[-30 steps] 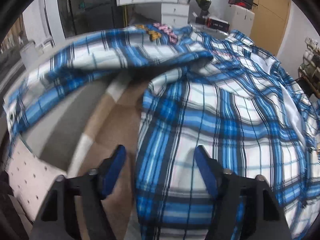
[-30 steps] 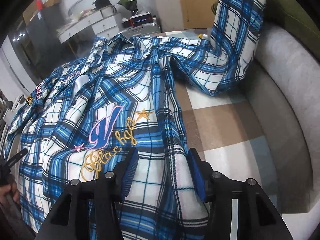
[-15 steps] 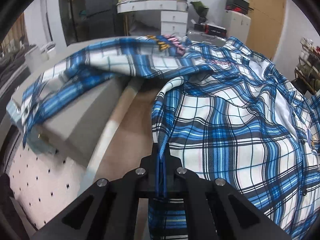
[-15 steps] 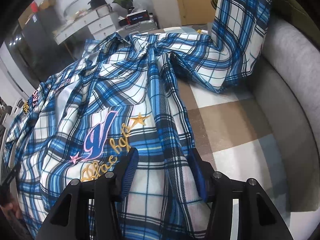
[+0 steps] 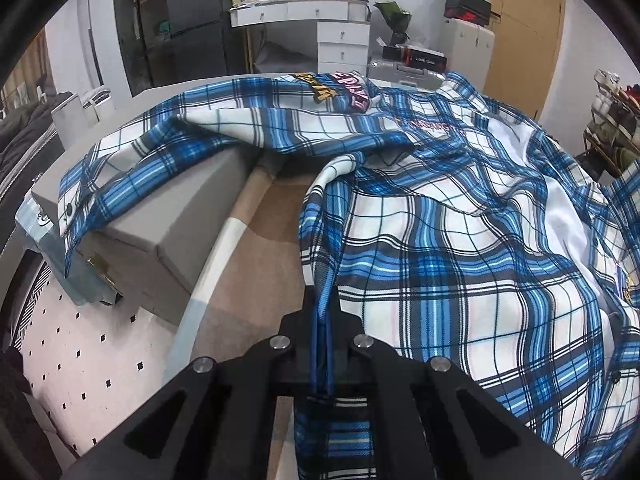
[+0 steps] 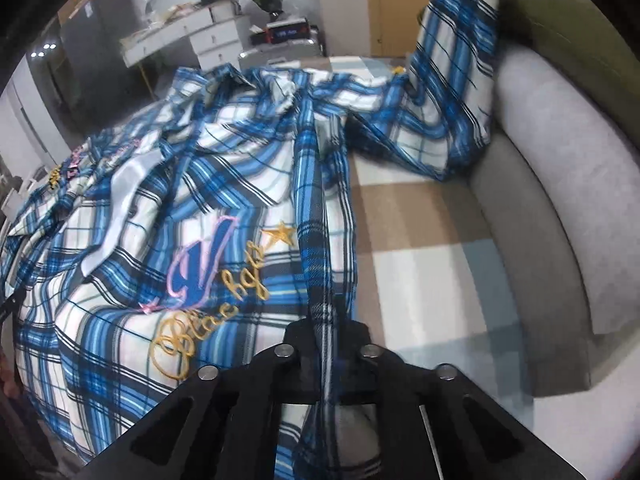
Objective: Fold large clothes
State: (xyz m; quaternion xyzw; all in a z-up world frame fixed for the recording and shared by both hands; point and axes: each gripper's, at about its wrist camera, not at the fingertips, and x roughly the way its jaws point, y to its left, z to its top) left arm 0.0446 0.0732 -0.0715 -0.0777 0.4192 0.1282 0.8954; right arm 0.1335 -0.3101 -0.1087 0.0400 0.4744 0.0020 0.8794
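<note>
Gold script approx "Blac hql" w/ big "V" embroidered on plaid shirt [image 6: 208, 184]

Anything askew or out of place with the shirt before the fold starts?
Yes: the plaid shirt isn't flat. One sleeve climbs the sofa backrest; the other sleeve drapes over a grey box. Nothing looks damaged.

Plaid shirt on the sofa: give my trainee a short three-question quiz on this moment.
1. True or false: the left gripper is shut on the blue-and-white plaid shirt.
2. What colour is the embroidered star on the shirt?
3. One sleeve drapes up over: A) the grey sofa backrest; B) a chair; C) a door.

Key: 1 true; 2 gold; 3 A.
</note>
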